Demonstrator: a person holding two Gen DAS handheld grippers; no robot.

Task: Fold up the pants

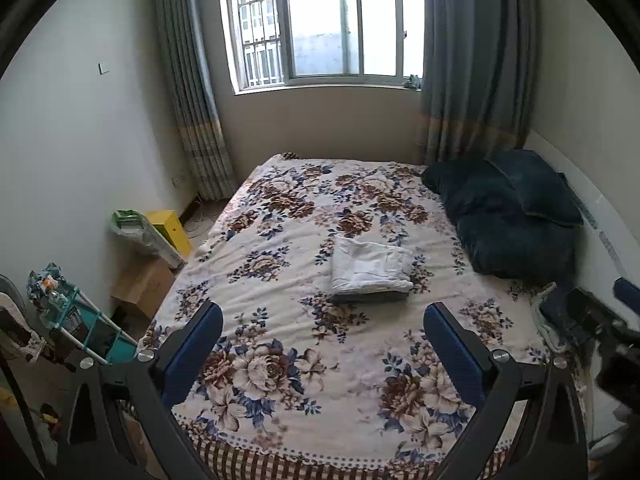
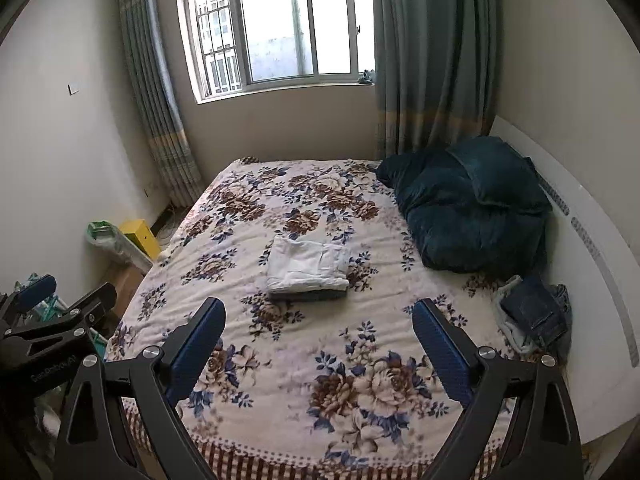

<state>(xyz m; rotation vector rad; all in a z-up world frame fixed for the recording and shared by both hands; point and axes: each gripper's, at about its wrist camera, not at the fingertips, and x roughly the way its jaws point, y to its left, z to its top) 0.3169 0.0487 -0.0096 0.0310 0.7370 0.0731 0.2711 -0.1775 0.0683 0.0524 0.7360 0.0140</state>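
The only writing is in the right wrist view, on the black body of the left gripper [image 2: 38,294], down at the left side. The pale letters run along its arm, just under the silver screws. They are small and blurry. They may start with "Gen", but the word cannot be read for sure.
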